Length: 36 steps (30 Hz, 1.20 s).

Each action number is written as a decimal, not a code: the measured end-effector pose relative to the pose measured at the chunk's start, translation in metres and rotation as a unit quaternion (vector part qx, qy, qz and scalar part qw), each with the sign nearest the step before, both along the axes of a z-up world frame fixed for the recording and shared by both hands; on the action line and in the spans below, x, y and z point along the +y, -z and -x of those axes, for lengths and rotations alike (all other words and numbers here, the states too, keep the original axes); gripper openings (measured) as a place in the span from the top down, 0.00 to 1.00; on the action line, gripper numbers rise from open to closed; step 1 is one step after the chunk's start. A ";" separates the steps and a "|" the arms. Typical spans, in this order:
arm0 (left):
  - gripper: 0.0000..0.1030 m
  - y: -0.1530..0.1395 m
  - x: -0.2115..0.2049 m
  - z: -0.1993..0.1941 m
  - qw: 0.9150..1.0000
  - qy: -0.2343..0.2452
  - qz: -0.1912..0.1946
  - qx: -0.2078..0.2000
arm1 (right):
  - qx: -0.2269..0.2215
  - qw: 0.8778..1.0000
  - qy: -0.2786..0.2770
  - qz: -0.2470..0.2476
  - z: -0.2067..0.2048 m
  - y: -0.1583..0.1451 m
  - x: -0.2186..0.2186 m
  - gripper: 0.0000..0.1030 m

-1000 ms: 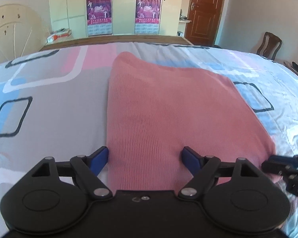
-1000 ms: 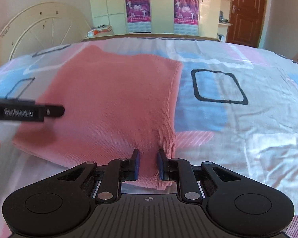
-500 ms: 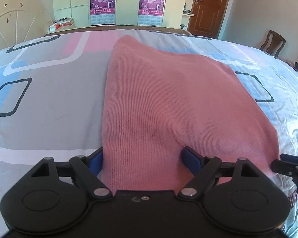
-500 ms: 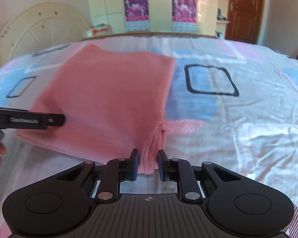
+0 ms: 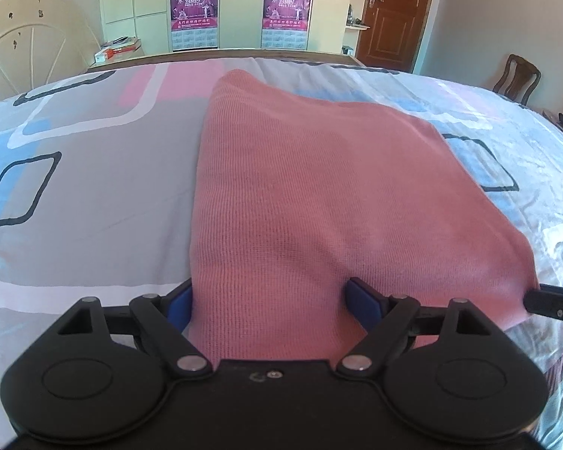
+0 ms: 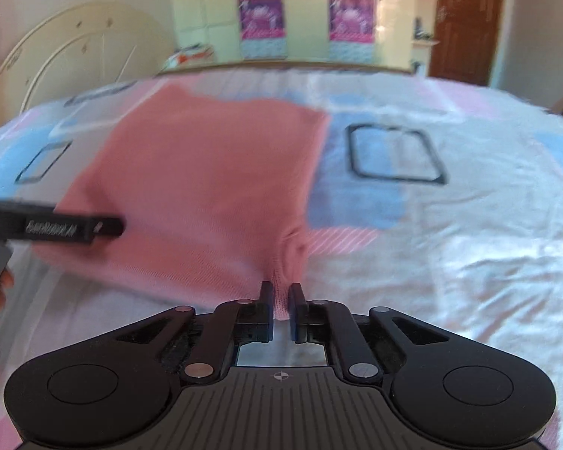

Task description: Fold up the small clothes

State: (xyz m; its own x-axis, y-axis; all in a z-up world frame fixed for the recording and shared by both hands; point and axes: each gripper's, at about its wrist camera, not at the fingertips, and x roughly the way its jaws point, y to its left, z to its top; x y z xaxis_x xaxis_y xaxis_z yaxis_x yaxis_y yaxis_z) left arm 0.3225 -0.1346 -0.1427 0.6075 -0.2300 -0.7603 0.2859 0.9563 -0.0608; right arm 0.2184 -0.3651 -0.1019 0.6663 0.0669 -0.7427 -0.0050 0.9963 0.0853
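A pink knitted garment [image 5: 319, 195] lies folded flat on the bed. My left gripper [image 5: 270, 300] is open, its blue-padded fingers spread either side of the garment's near left edge, and the cloth runs between them. My right gripper [image 6: 280, 302] is shut on the near right corner of the garment [image 6: 206, 187], which bunches up just ahead of the jaws. The left gripper's finger [image 6: 75, 227] shows at the left of the right wrist view, over the garment's near left part. The right gripper's tip [image 5: 551, 300] shows at the right edge of the left wrist view.
The bed has a sheet [image 5: 94, 187] patterned with grey, blue, pink and white rectangles. A cream headboard [image 5: 26, 37] stands at the far left. Cupboards with posters [image 5: 195, 11] and a brown door [image 5: 398, 15] are behind. A wooden chair [image 5: 518, 78] stands at the right.
The right gripper has pulled the garment's right corner back towards me and the view has gone blurred. The left gripper stays open around the left edge, with the cloth drawn further between its fingers.
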 end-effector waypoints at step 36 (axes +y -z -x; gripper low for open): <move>0.12 -0.006 0.005 -0.072 0.998 0.003 0.060 0.027 | 0.022 0.987 0.065 -0.142 -0.110 0.007 -0.045 0.29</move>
State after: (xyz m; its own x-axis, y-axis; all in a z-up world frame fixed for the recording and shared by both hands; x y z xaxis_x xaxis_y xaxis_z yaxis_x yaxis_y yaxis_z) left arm 0.3944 -0.1294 -0.1366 0.5650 -0.3242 -0.7587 0.2839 0.9398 -0.1902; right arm 0.3287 -0.4097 -0.1090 0.6506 0.1921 -0.7347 0.1319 0.9242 0.3585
